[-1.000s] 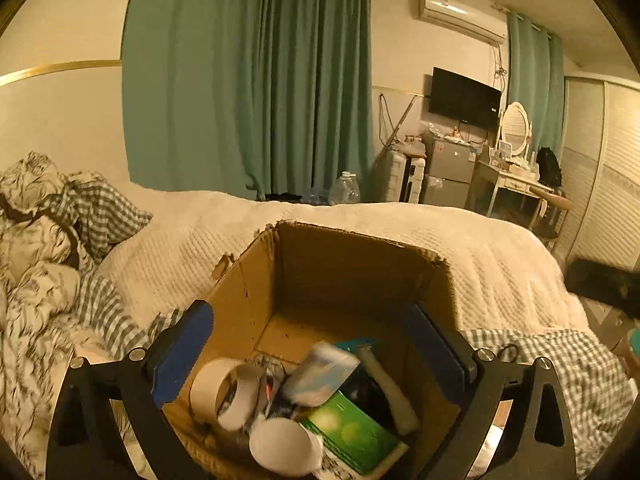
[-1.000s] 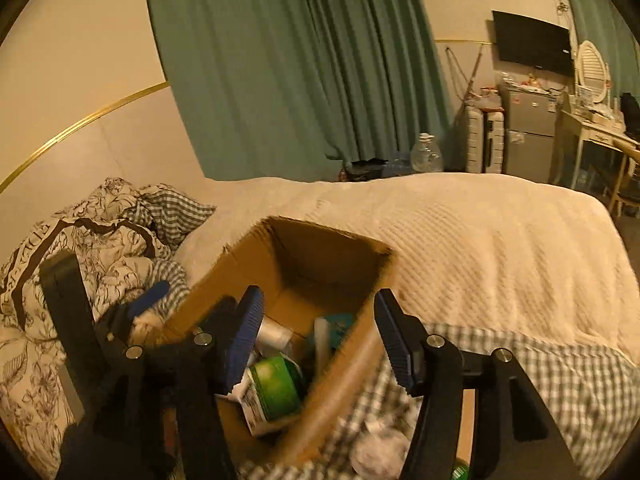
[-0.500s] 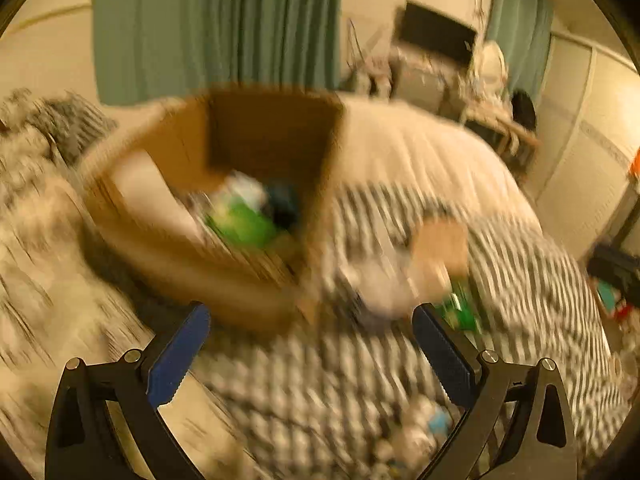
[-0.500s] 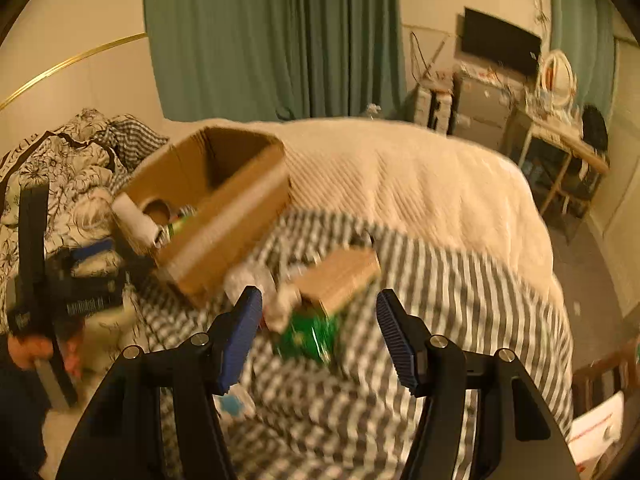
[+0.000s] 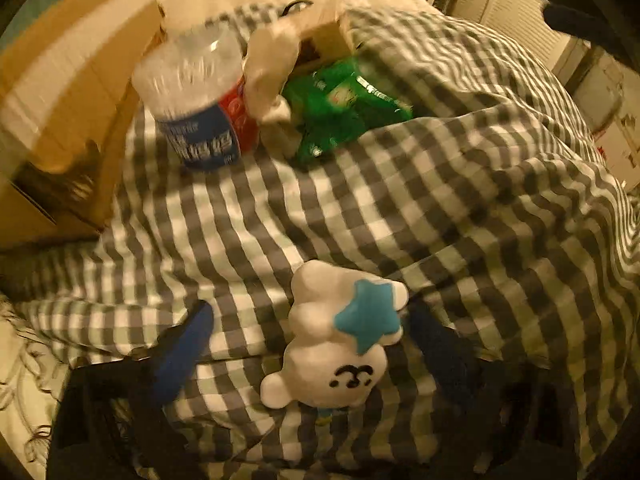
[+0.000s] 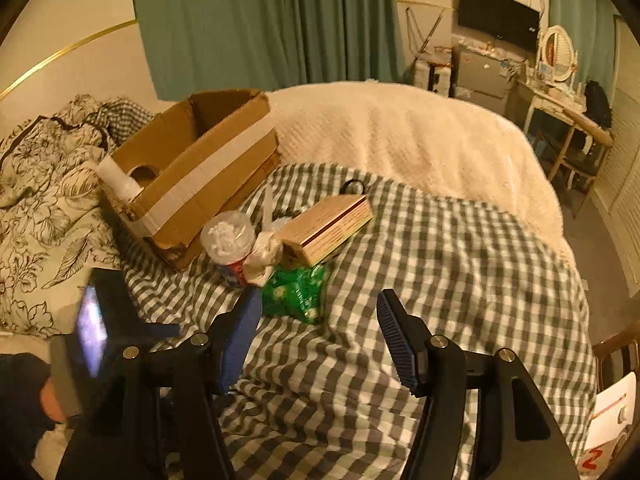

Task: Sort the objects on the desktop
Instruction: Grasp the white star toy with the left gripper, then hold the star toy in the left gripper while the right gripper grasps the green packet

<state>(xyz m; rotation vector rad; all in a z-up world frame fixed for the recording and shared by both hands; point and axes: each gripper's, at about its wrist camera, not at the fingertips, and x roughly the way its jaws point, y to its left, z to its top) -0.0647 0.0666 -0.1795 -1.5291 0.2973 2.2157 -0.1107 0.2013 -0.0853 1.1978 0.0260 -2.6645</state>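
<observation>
Plush bear (image 5: pixel 336 344) lies head toward camera between closing fingers (image 5: pixel 180 356).

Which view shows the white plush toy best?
Left wrist: the white plush toy with its blue star lies between the closing left gripper fingers on the checked blanket. The right wrist view doesn't show it.

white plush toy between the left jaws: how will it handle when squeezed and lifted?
The plush toy looks soft and stuffed, so it will probably squash as the closing jaws meet it. Likely light. Lying flat on the checked blanket, it seems unlikely to roll; its fuzzy fabric should grip well.
</observation>
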